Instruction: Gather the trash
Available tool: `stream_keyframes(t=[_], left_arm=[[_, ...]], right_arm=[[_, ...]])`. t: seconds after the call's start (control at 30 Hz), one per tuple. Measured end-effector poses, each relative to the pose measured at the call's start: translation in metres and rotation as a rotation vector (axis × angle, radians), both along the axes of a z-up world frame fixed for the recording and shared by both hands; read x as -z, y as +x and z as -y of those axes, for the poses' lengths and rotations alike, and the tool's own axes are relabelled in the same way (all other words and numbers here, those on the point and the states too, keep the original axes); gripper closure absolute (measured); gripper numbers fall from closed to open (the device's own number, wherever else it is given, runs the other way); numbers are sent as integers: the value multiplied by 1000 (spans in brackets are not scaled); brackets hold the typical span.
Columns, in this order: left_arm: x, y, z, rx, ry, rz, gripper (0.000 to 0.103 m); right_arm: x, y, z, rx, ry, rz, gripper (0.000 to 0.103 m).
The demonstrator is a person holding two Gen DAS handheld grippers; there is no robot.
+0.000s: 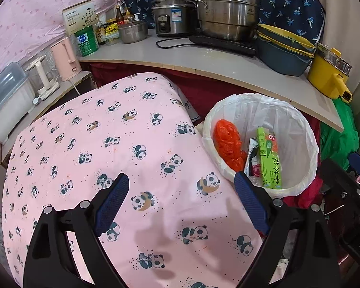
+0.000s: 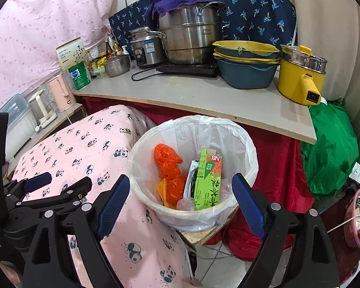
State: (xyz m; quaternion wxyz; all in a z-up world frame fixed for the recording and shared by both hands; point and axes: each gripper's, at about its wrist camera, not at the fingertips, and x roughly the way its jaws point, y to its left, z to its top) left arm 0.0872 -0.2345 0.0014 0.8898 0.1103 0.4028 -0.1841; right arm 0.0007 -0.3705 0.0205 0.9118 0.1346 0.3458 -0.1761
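The lined trash bin (image 2: 192, 168) beside our panda-cloth desk (image 1: 122, 144) holds a green carton (image 2: 208, 180) and orange bag (image 2: 168, 168). Both hand-held grippers — left (image 1: 181, 204), right (image 2: 180, 204) — gape empty; we could snag the liner and tip it.

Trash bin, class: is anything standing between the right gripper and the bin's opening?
Nothing visible. The right gripper is open and empty, facing the trash bin, whose mouth is uncovered. The green carton and orange bag already lie inside.
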Motion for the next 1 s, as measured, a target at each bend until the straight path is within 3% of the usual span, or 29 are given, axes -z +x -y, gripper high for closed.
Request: stream_keyframes(t=[0.63,1.0], left_arm=[[16,-6,-17,-58,22,-5,14],[20,-15,-14,-52,31,-4,14]], right_arm=[[26,4,-10,-47,6,-94,17],[30,0,-15,-56,-25,-101,12]])
